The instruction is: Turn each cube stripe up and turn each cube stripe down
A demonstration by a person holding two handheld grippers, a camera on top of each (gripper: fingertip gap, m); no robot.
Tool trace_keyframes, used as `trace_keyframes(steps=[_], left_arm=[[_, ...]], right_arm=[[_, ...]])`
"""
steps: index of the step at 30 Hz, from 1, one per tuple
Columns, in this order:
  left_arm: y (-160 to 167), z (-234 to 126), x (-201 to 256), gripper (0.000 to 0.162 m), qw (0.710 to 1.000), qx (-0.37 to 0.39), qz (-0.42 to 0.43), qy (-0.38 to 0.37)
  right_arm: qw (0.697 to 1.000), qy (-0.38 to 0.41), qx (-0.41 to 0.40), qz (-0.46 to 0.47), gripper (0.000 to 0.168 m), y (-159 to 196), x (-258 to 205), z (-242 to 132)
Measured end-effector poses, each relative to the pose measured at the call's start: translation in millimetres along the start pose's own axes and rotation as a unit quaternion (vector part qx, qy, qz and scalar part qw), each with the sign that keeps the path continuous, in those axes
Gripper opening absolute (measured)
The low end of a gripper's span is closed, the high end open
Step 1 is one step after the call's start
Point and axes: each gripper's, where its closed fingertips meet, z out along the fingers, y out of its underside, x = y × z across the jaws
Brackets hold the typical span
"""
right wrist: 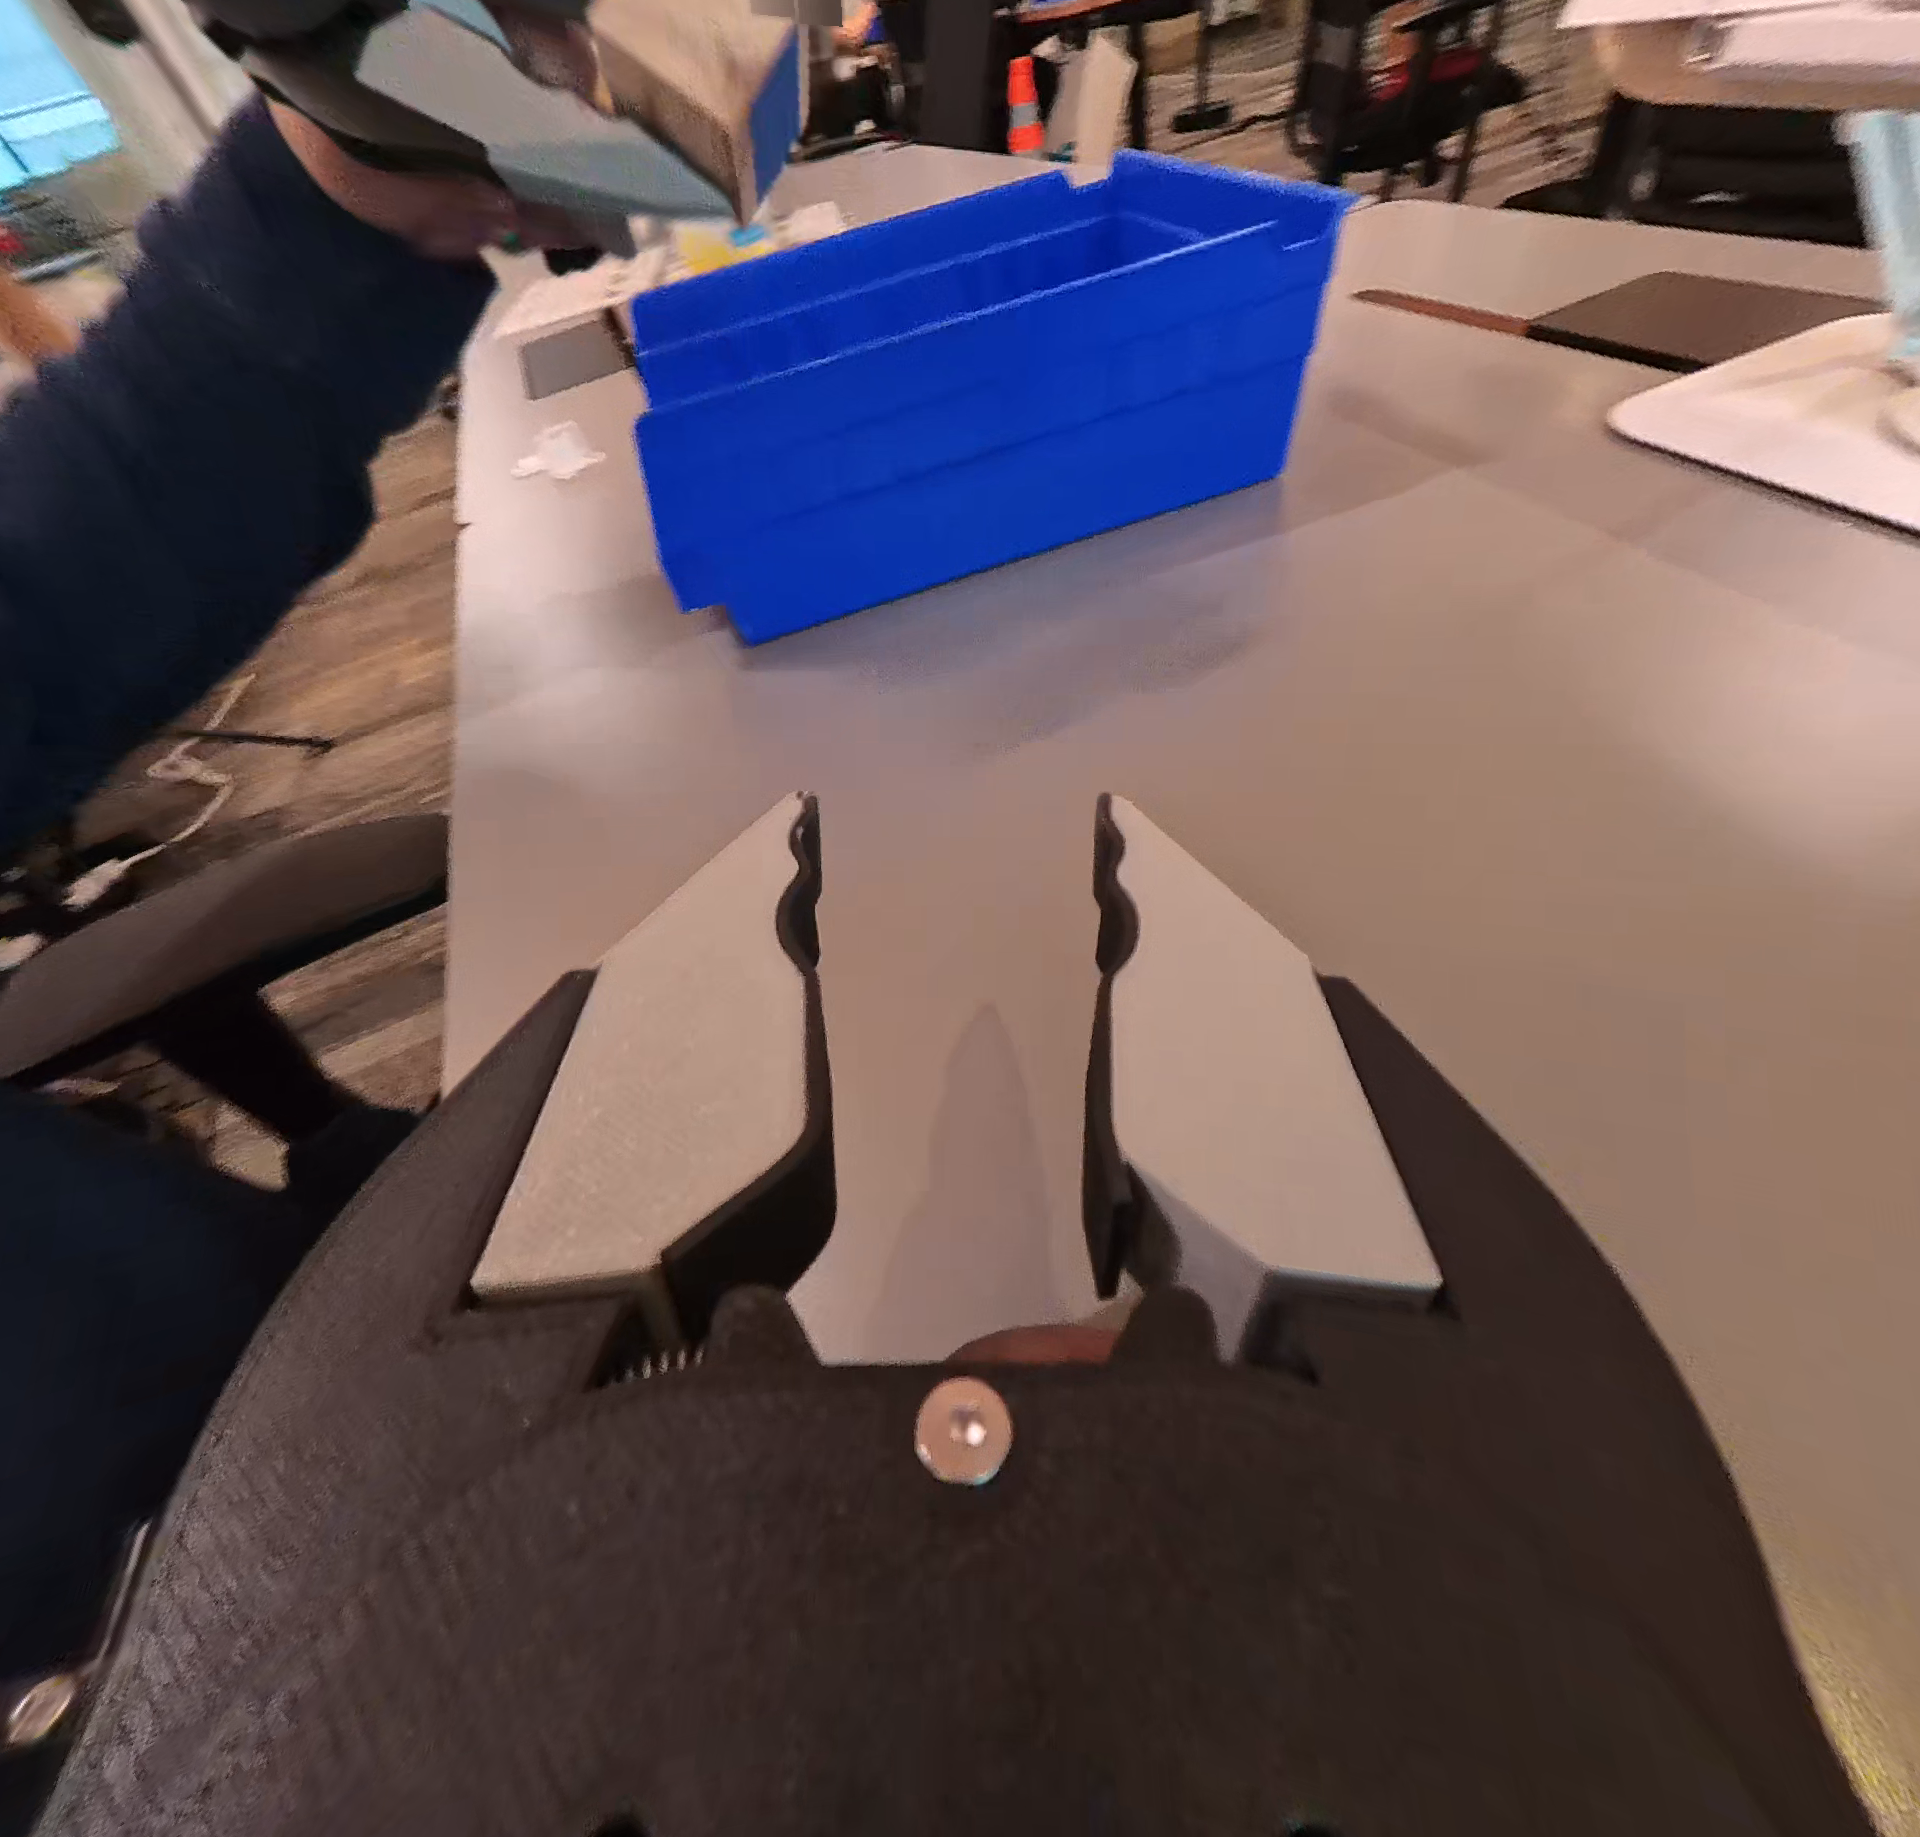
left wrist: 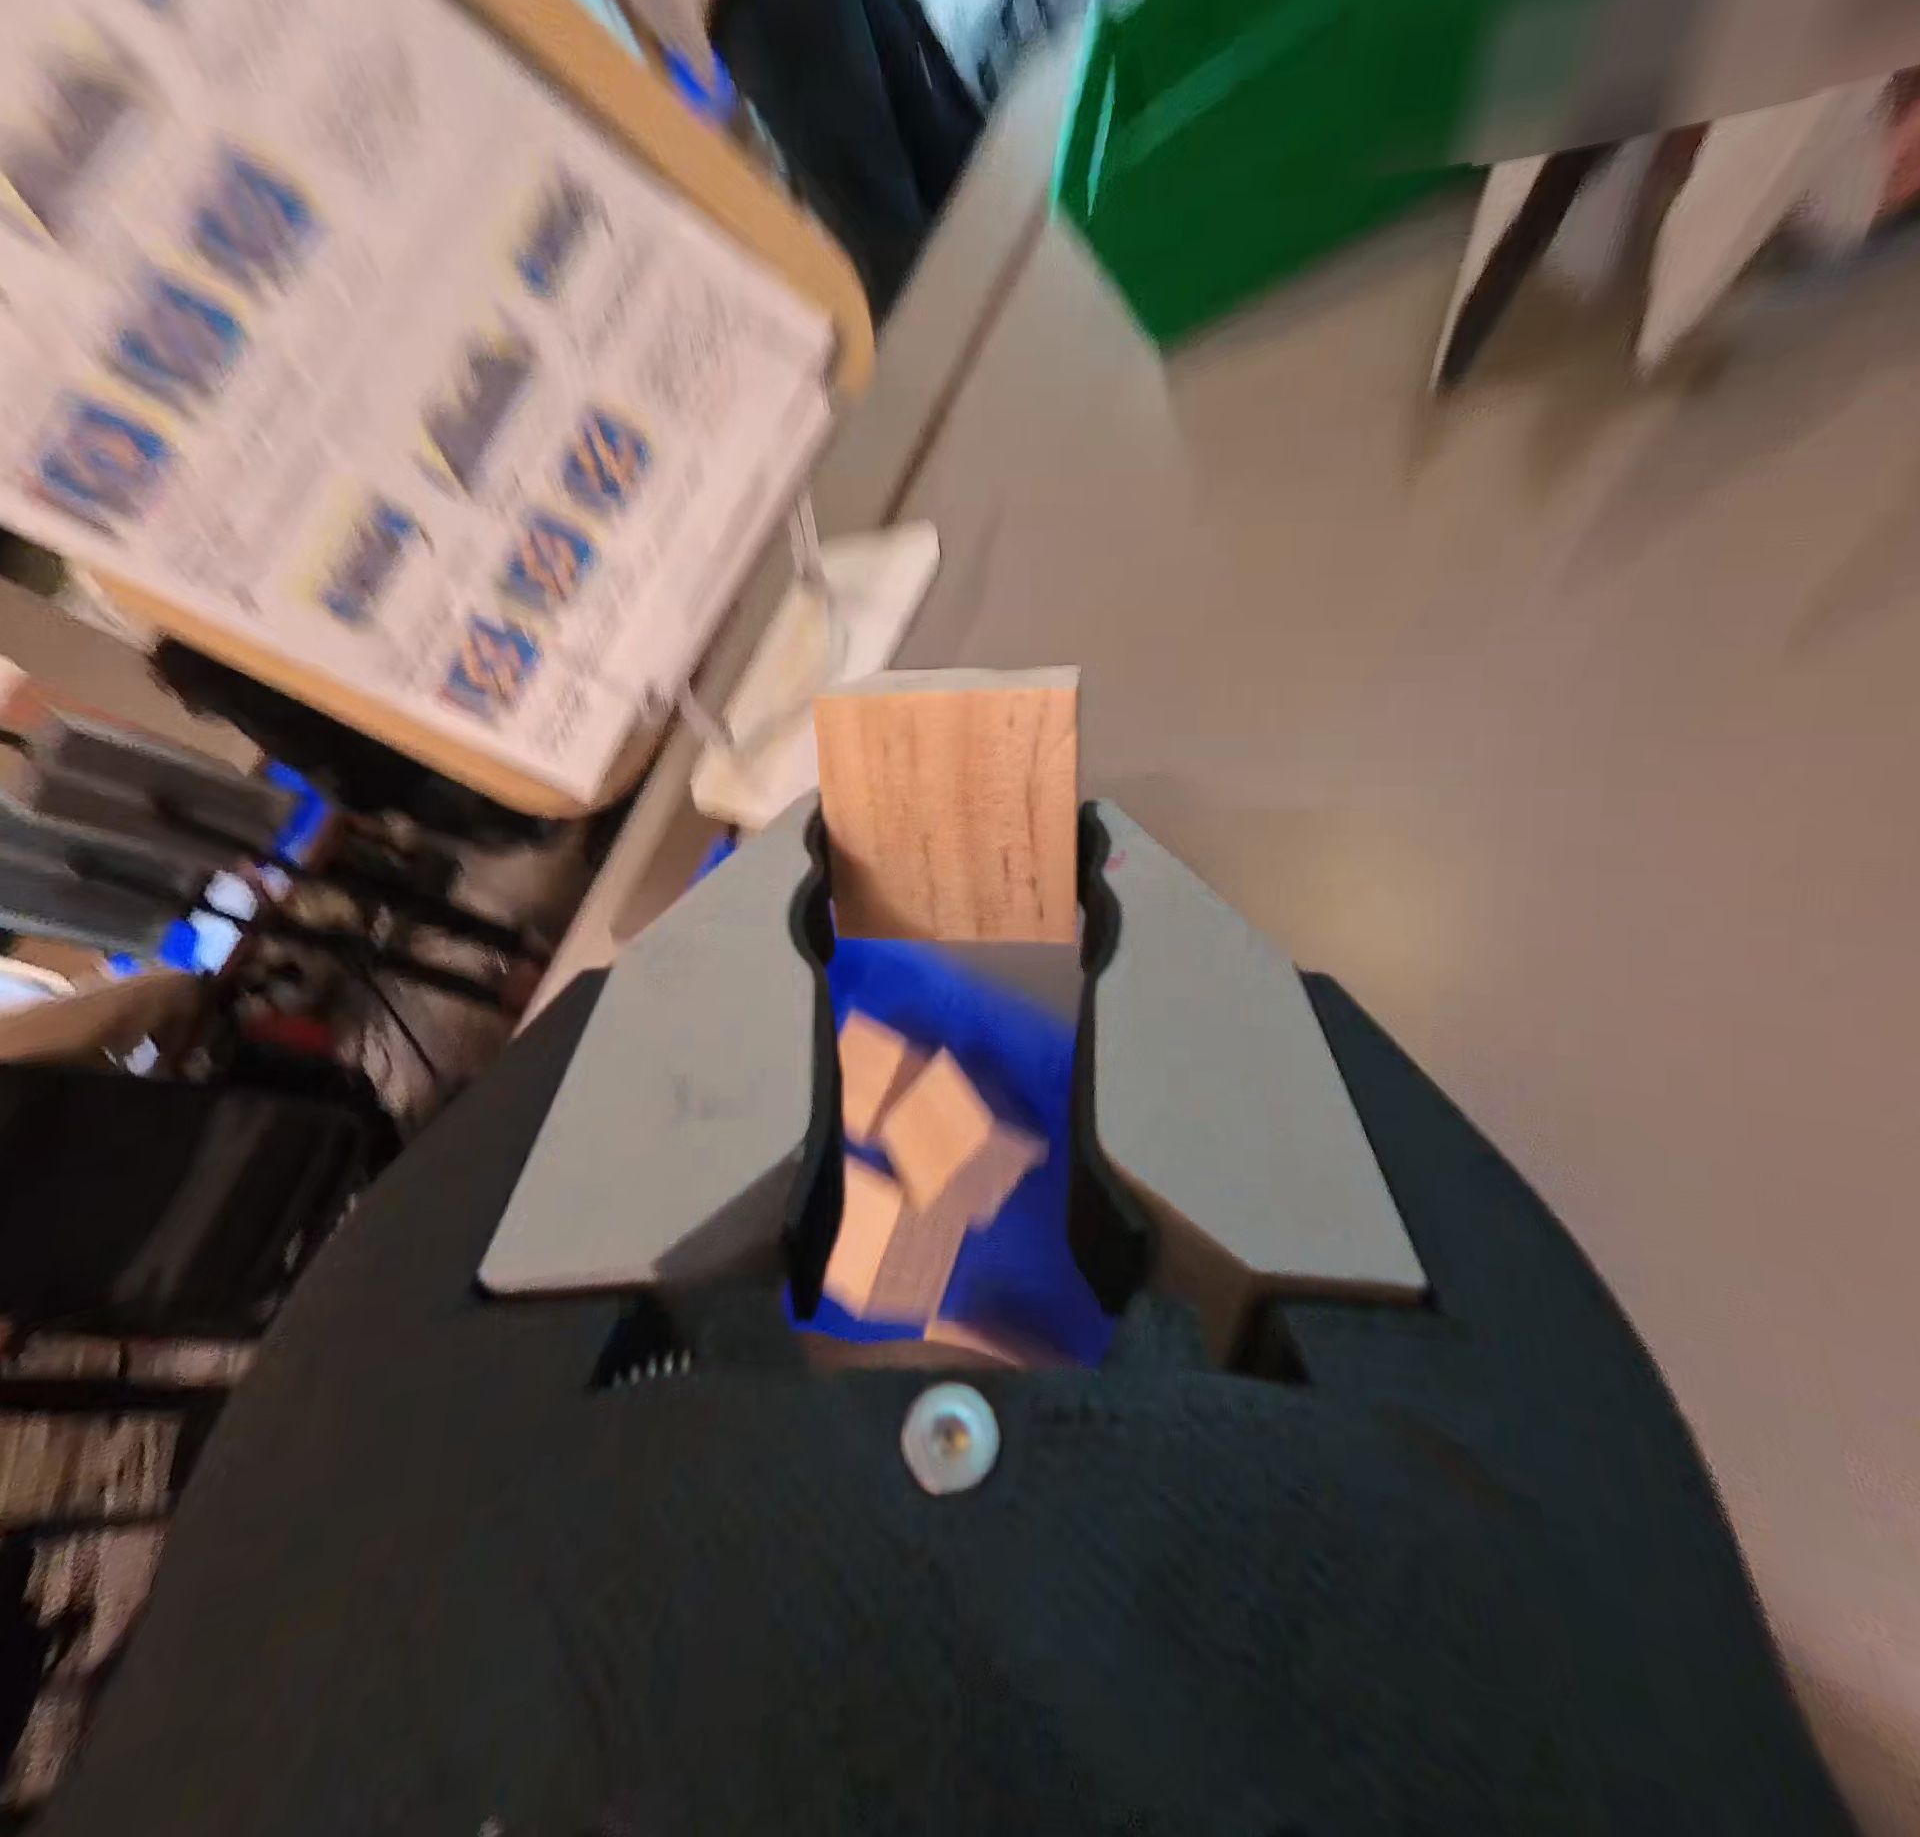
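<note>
My left gripper [left wrist: 951, 831] is shut on a wooden cube [left wrist: 948, 800], held in the air above the blue bin [left wrist: 966, 998]. Several more wooden cubes [left wrist: 925, 1133] lie in the bin below, blurred. In the right wrist view the left gripper [right wrist: 727, 146] shows at the top left, high over the bin's [right wrist: 977, 405] left end, holding the cube [right wrist: 707, 94], which has a blue face [right wrist: 777, 114] turned to the right. My right gripper [right wrist: 956, 831] is open and empty, low over the grey table [right wrist: 1351, 748], well short of the bin.
A person's dark sleeve [right wrist: 208, 385] reaches in from the left. A white stand base [right wrist: 1787, 426] and a dark flat pad [right wrist: 1704, 322] sit at the table's right. A printed sheet on a board [left wrist: 343, 333] and a green box [left wrist: 1299, 125] lie beyond. Small white parts [right wrist: 561, 452] lie near the table's left edge.
</note>
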Motion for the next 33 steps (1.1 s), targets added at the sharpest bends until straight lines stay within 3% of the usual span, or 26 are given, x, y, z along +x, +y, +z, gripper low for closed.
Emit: trace_keyframes(steps=[4,7,11,13,16,19,24,33], left_arm=[[-83.6,1.8,47.9,0.045,0.987,0.151,-0.014,-0.045],[-116.2,15.3,85.6,0.045,0.972,0.225,-0.049,-0.044],[-115.4,41.9,123.7,0.045,0.973,0.229,-0.028,-0.012],[-119.7,45.4,132.6,0.045,0.971,0.237,-0.027,0.022],[-129.6,41.6,124.2,0.045,0.967,0.25,-0.042,0.008],[-130.7,36.9,122.4,0.045,0.965,0.258,-0.043,-0.004],[-131.3,25.9,118.1,0.045,0.958,0.282,-0.033,-0.024],[-147.3,6.5,139.9,0.045,0.94,0.34,0.034,-0.007]], right_arm=[[0.998,-0.045,-0.036,-0.009,0.051,-3.8,-20.1,-2.2],[0.997,-0.044,-0.05,-0.024,0.052,-15.4,-33.4,-13.2],[0.996,-0.07,-0.06,0.001,0.052,-22.2,-55.1,-32.6],[0.996,-0.043,-0.075,-0.02,0.051,-20.2,-52.8,-39.4],[0.999,-0.02,-0.043,-0.02,0.052,-37.2,-54.5,-47.0],[0.997,-0.067,0.026,0.012,0.052,-57.7,-71.7,-52.9],[0.984,-0.144,0.071,0.074,0.052,-73.3,-88.7,-66.3],[0.961,-0.239,0.059,0.128,0.058,-75.6,-121.5,-71.4]])
